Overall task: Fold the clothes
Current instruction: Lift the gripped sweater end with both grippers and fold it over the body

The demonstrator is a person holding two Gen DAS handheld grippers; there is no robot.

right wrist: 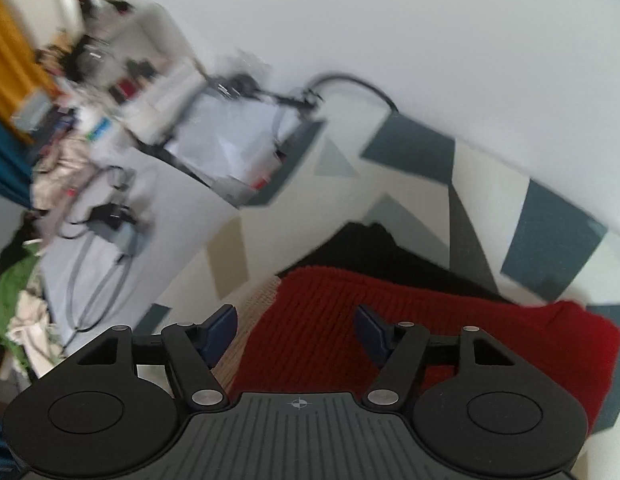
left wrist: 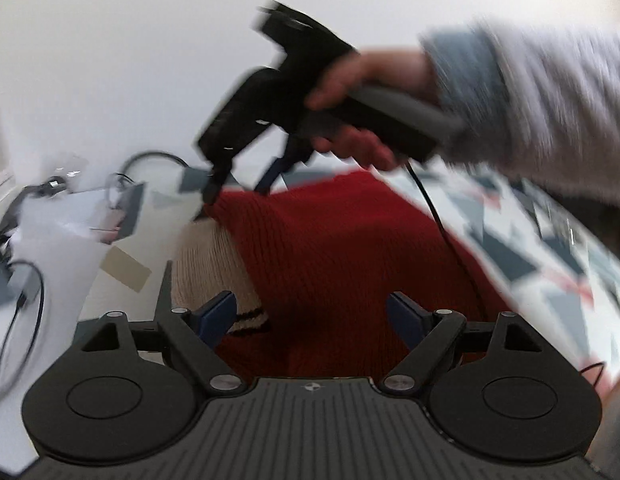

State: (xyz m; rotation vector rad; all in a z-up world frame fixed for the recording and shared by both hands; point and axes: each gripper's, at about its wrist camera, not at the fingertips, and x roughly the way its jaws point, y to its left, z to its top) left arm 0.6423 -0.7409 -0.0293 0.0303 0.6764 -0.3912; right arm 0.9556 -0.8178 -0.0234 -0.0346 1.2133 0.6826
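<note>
A red ribbed knit sweater (left wrist: 341, 248) lies on a bed cover patterned with grey and blue shapes (left wrist: 549, 256). Its beige sleeve (left wrist: 206, 268) ends in a cuff with black stripes at the left. My left gripper (left wrist: 311, 314) hovers open over the near part of the sweater, nothing between its blue pads. A hand in a grey sleeve (left wrist: 549, 92) holds my right gripper (left wrist: 238, 190), tips down at the sweater's far left edge. In the right wrist view the right gripper (right wrist: 296, 328) stands open over the red knit (right wrist: 429, 312) and the beige part (right wrist: 254, 312).
A black garment (right wrist: 373, 240) lies behind the red sweater. Cables (right wrist: 98, 280), an adapter (right wrist: 114, 220) and a plastic-wrapped box (right wrist: 238, 148) sit on the white surface at the left. A pile of clothes (right wrist: 14, 292) lies at the far left. A white wall stands behind.
</note>
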